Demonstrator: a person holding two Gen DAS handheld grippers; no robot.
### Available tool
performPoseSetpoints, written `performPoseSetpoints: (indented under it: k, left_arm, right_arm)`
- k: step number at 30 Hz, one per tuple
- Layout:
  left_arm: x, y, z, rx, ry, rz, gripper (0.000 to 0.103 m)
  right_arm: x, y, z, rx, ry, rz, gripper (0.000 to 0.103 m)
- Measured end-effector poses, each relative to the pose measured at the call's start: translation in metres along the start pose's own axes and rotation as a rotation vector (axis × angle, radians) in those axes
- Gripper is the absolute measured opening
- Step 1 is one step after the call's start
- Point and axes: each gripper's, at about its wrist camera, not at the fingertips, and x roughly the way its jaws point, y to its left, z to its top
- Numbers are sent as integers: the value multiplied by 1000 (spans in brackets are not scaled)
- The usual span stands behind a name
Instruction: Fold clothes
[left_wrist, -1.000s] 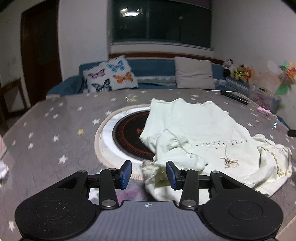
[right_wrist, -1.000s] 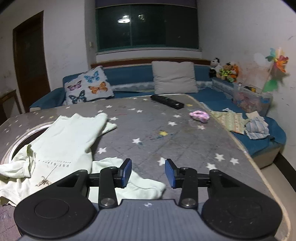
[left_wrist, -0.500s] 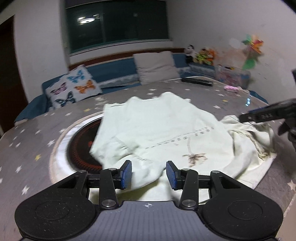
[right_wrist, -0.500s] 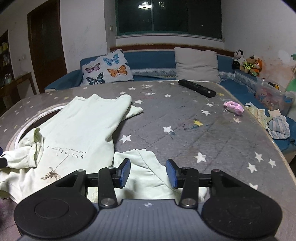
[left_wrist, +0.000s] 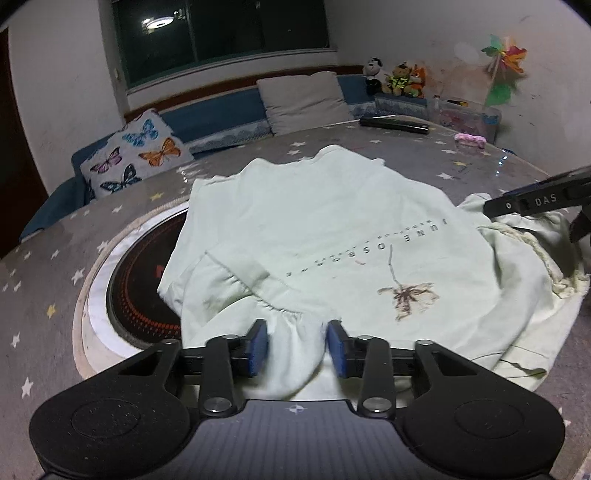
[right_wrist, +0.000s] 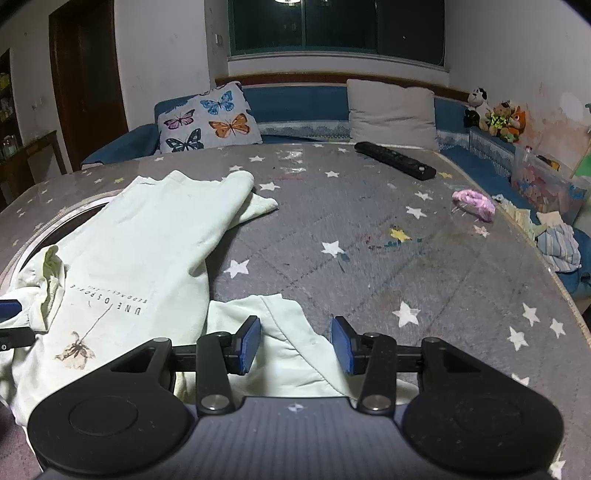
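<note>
A pale green shirt (left_wrist: 332, 229) with dark lettering and a small brown print lies spread on the grey star-patterned table (right_wrist: 369, 240). My left gripper (left_wrist: 297, 347) is low over the near sleeve. Its jaws are closing, and the gathered cuff (left_wrist: 295, 332) bulges up between the blue pads. My right gripper (right_wrist: 295, 345) stands open over the other sleeve (right_wrist: 280, 321), which lies flat between and under its fingers. A black finger of the right gripper (left_wrist: 535, 201) shows at the right edge of the left wrist view, above the rumpled collar.
A round black disc (left_wrist: 140, 280) set in a white ring lies partly under the shirt. A black remote (right_wrist: 395, 160) and a pink bundle (right_wrist: 474, 203) lie at the far right of the table. Behind is a blue sofa with a butterfly cushion (right_wrist: 207, 122).
Both grippers have come lower and closer to the shirt. The left one swung from the crumpled edge onto the sleeve cuff and its jaws narrowed. The right one now straddles the other sleeve.
</note>
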Motion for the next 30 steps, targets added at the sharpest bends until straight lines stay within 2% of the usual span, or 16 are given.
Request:
performPoseSetpoints:
  k: [4, 7, 8, 15, 24, 30]
  left_arm:
    - [-3, 8, 0, -30, -7, 2, 14]
    - [-8, 17, 1, -69, -27, 22, 8]
    - [-10, 20, 1, -86, -34, 29, 8]
    - [-32, 59, 0, -238, -85, 108, 6]
    - [-57, 108, -19, -399, -101, 218, 6]
    - [-69, 125, -38, -467, -94, 264, 5]
  right_arm:
    - [3, -1, -1, 8, 9, 9, 42]
    - [4, -1, -1, 10, 12, 15, 39]
    - [4, -1, -1, 10, 13, 18, 36]
    - [2, -4, -1, 17, 12, 23, 27]
    - [1, -4, -1, 20, 11, 22, 27]
    - [2, -3, -2, 17, 12, 23, 27]
